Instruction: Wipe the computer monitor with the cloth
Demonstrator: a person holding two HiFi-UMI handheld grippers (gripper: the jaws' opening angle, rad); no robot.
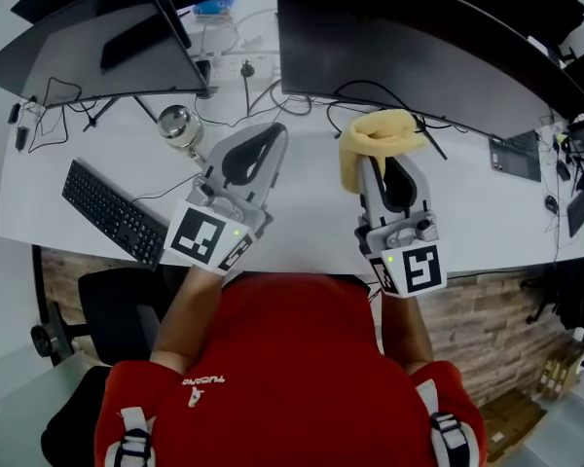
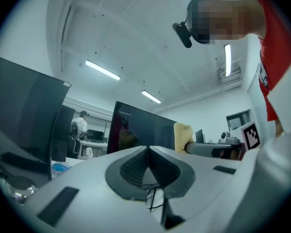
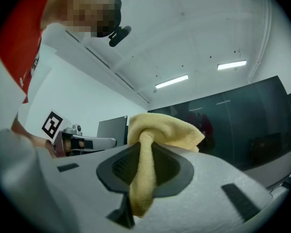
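Yellow cloth: pinched in the right gripper, whose jaws are closed on a twisted fold. The main bunch stands just past the fingertips and a tail hangs back between the jaws.

Monitor: dark, wide screen, ahead of and above the right fingertips. Its long axis runs crosswise to the jaws. Cloth and screen are apart, not yet touching.

Nearer hand: the right gripper, cloth leading, and by judgement it only has to go forward and up to the glass.

Left gripper: jaws closed together, holding nothing, off to the left of the cloth and facing the gap between this monitor and a second screen.

Writing: black-and-white square markers on each gripper's cube. White print on the red shirt is too small to read. No brand shows on the monitor.
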